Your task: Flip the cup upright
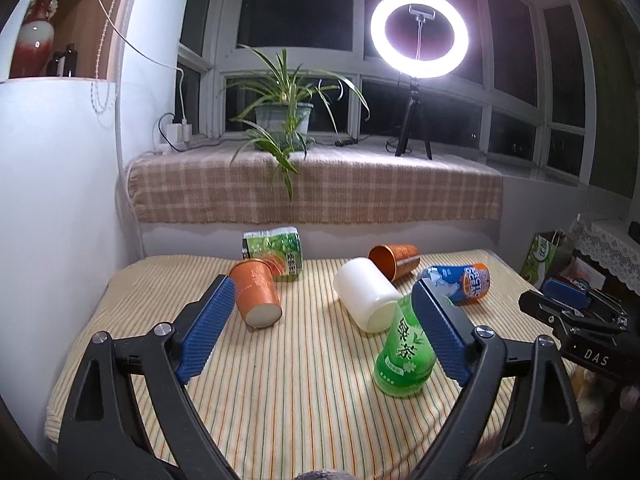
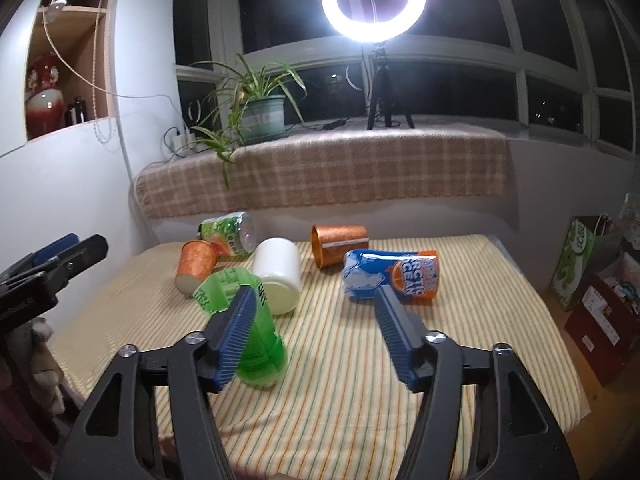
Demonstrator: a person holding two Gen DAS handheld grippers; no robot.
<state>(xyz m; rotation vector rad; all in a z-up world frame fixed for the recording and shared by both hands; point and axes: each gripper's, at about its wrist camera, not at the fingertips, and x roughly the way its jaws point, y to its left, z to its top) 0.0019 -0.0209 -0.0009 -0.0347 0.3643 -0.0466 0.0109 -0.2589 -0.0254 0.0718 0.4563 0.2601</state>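
- Blue-padded and spread wide, the left gripper (image 1: 324, 308) fills the bottom of the left wrist view, hanging over the striped tablecloth (image 1: 300, 380) with nothing between its pads; its right pad overlaps the green cup in frame, contact unclear
- Right gripper (image 2: 314, 308) is splayed open too, low centre of the right wrist view; its left finger (image 2: 234, 336) crosses in front of the green cup (image 2: 256, 344), and whether it touches I cannot tell
- Green cup (image 1: 404, 356) sits lower right of centre in the left view, tilted, printed with white characters, base end nearest the lens
- White cup (image 1: 366, 296) lies on its side mid-frame, flat end toward the camera; just beside the green one
- Orange paper cup (image 1: 256, 292) lies on its side at centre left, close to the left pad
- Copper-coloured cup (image 1: 394, 260) lies on its side behind the white one, mouth facing left
- Blue and orange cup (image 2: 394, 276) lies on its side at centre right of the right view, lettering readable
- Green wrapped pack (image 1: 274, 250) stands at the far table edge, behind the orange paper cup
- Ring light (image 1: 418, 36) glows upper right; potted plant (image 1: 284, 112) sits on the checked sill, upper centre
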